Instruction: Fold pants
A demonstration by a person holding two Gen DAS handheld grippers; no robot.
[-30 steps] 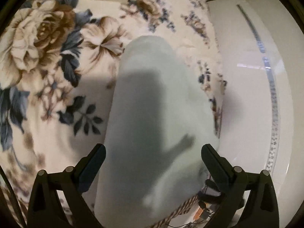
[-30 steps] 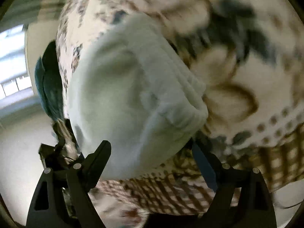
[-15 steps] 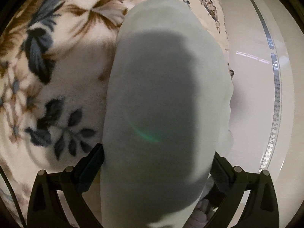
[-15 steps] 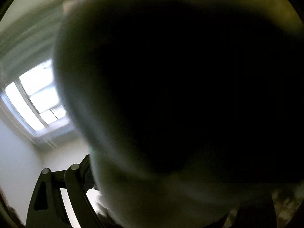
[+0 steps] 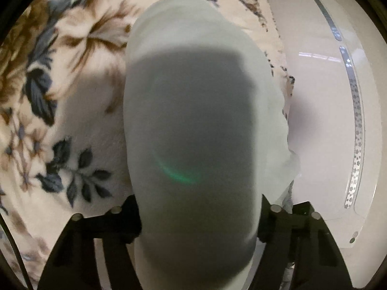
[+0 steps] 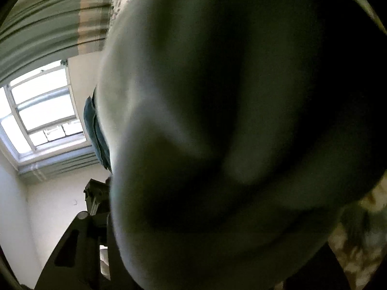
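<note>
The pale mint-white pants (image 5: 193, 96) lie as a long folded strip on a floral blanket (image 5: 72, 125), close to its right edge. My left gripper (image 5: 198, 217) straddles the near end of the strip. Its jaws are closing, and both fingers (image 5: 130, 220) press into the cloth's sides. In the right wrist view the pants (image 6: 217, 120) fill nearly the whole picture, dark and blurred. My right gripper (image 6: 193, 236) is closing with the cloth between its jaws. Only its left finger (image 6: 82, 236) shows, against the fabric; the other finger is hidden.
A glossy white floor (image 5: 321, 120) with a patterned strip lies beyond the blanket's right edge. The right wrist view shows a bright window (image 6: 43, 111), striped curtains (image 6: 48, 24), a white wall and a blue-green garment (image 6: 94, 130) behind the pants.
Both grippers have come down onto the pants, which now fill more of each view. The left jaws have narrowed onto the cloth. The right view went from the blanket to dark fabric.
</note>
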